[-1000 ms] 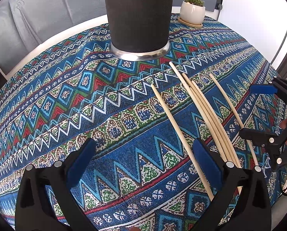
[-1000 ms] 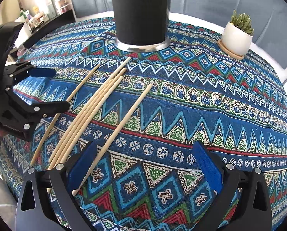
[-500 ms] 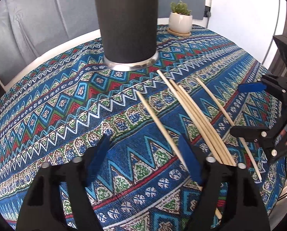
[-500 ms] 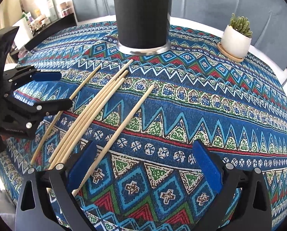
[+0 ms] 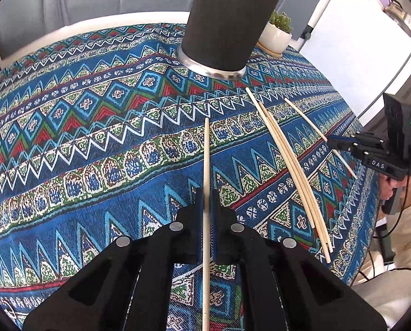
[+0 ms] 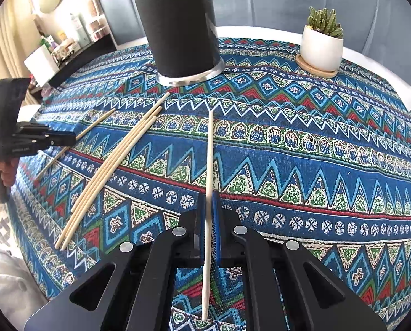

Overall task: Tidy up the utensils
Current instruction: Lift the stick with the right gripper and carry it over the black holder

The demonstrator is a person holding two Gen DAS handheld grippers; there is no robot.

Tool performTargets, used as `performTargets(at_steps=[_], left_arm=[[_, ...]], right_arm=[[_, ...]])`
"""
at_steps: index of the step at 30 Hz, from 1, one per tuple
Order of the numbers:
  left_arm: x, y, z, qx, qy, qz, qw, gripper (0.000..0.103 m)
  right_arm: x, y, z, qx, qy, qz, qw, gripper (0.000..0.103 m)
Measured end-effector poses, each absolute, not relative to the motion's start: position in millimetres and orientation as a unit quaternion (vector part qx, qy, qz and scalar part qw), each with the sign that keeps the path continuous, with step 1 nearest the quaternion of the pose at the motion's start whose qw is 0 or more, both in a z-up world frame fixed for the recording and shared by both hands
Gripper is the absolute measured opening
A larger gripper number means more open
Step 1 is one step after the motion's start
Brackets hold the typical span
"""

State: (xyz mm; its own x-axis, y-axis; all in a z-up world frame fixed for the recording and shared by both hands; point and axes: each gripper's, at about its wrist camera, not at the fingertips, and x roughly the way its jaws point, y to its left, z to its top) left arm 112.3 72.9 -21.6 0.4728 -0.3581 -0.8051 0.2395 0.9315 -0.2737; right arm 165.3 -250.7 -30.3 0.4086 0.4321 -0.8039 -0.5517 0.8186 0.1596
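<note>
L gripper: jaws have just been closing and are now clamped on the left chopstick, which runs fwd between the pads. R gripper: same, just closed on the right chopstick. Whether either stick is off the tablecloth is hard to tell. Three loose chopsticks lie between them. The black holder stands upright beyond, w/ a potted plant further back.
</note>
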Motion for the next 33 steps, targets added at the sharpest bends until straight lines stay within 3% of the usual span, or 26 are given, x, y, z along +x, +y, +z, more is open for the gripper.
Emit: performTargets(at_steps=[12,33], left_arm=[[113.1,104.4,14.2,-0.096,0.439,-0.141,0.882,0.005],[182.9,93.0,145.7,-0.012,0.318,-0.082,0.945,0.005]], right_arm=[[172.7,-272.1,9.7,-0.02,0.413,0.305,0.858,0.005],[225.7,-253.0,130.6,-0.038,0.25,0.298,0.921,0.005]])
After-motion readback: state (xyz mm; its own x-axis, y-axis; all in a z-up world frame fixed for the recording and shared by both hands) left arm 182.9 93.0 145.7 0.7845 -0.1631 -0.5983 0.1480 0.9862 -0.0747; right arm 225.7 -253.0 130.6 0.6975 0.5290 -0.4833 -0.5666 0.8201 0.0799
